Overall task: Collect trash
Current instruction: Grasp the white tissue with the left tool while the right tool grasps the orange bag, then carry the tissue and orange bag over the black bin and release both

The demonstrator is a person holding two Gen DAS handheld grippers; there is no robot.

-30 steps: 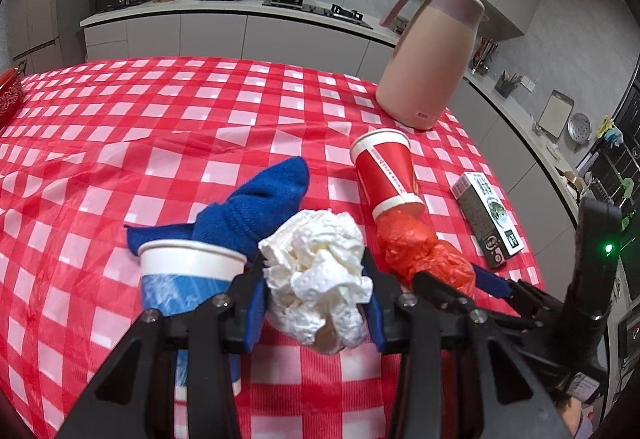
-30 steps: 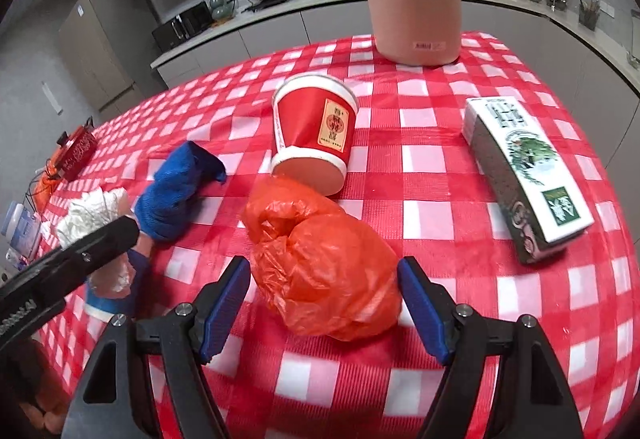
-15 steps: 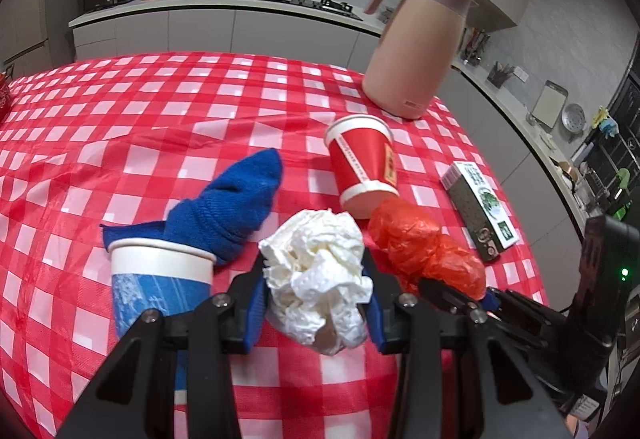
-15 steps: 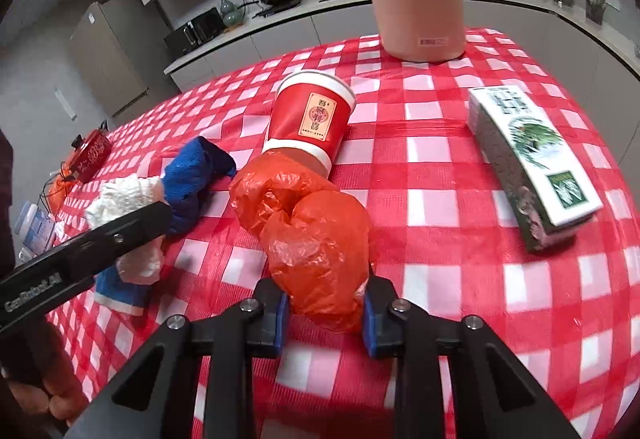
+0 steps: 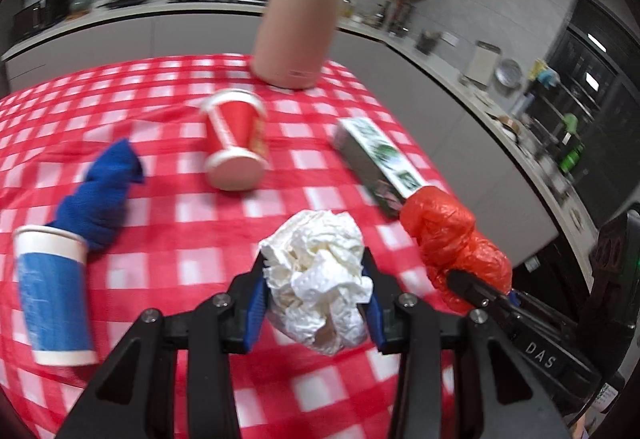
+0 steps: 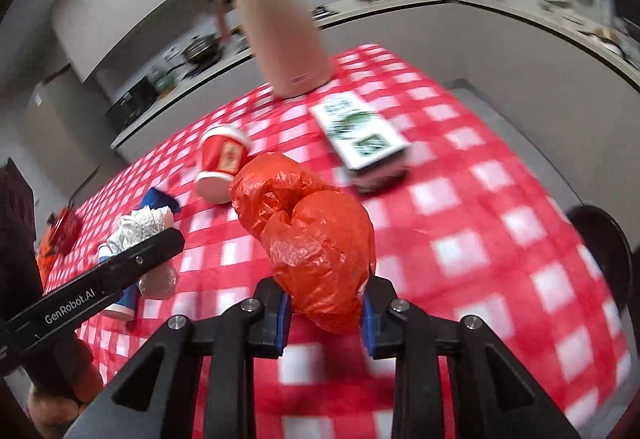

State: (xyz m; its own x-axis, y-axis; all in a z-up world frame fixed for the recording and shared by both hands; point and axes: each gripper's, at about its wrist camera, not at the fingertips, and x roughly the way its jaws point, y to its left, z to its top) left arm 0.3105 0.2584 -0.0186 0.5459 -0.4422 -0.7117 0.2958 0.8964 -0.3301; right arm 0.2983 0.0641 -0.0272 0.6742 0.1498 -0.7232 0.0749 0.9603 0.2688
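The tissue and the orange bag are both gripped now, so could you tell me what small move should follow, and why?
Probably carry both off the table toward a bin, which no view shows. The left hand-held gripper is shut on the tissue, the right one on the bag.

Even indoor light, moderately bright, no hard shadows. Heavy motion blur on the background and checked worktop (image 5: 168, 199) in both views; the fingers (image 6: 276, 315) stay sharp. Strong fisheye bending, dark vignette in the corners. Slight sheen on the orange bag (image 6: 316, 239).

left tongs (image 6: 100, 279) read "genrobot.ai"; right tongs (image 5: 480, 291), "das".
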